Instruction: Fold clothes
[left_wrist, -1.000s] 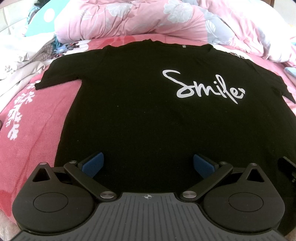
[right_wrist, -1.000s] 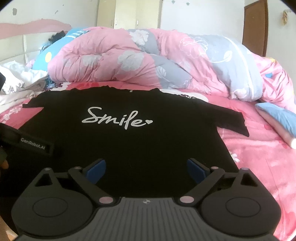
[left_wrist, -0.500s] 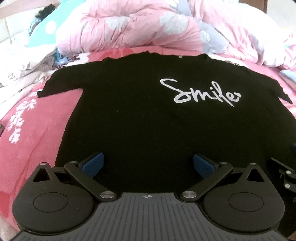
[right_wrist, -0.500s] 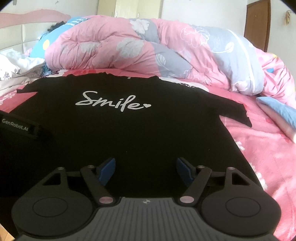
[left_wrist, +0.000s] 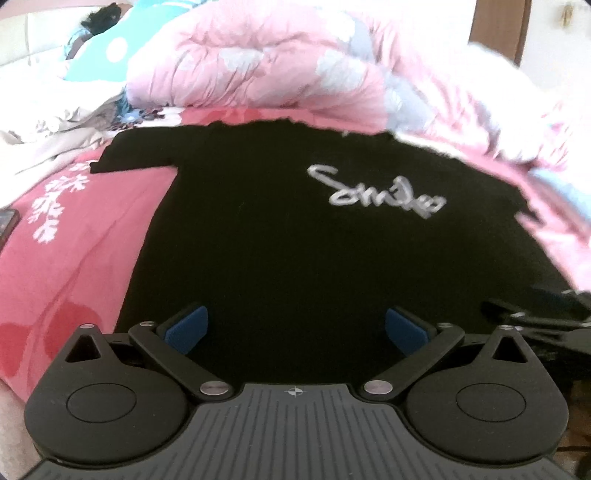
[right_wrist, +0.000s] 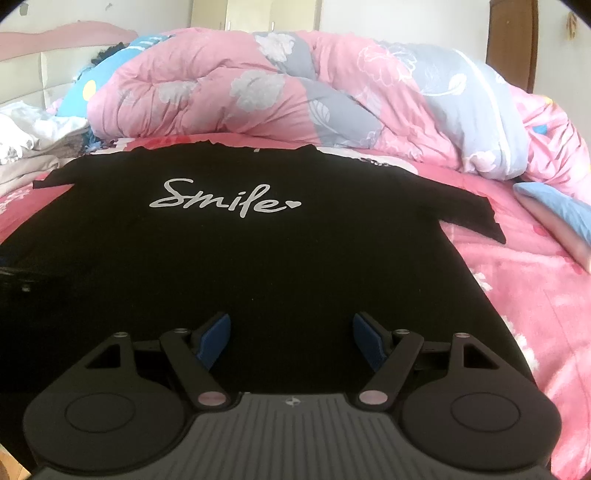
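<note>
A black T-shirt (left_wrist: 280, 236) with white "Smile" lettering (right_wrist: 221, 201) lies flat, front up, on the pink bed, both short sleeves spread out. My left gripper (left_wrist: 295, 328) is open over the shirt's hem area, left of centre. My right gripper (right_wrist: 291, 341) is open, jaws narrower than the left's, over the hem area toward the shirt's right side (right_wrist: 461, 295). Neither holds cloth. The right gripper's body shows blurred at the right edge of the left wrist view (left_wrist: 546, 321).
A bunched pink and grey floral duvet (right_wrist: 295, 96) lies behind the collar. Pale crumpled clothes (right_wrist: 26, 147) lie at the far left. A blue pillow (right_wrist: 554, 210) is at the right. A dark phone-like object (left_wrist: 7, 225) lies on the pink sheet (left_wrist: 74, 258) at left.
Both grippers have dropped lower and nearer the hem. The right gripper's jaws have narrowed. The left wrist view has turned a little and is blurred.
</note>
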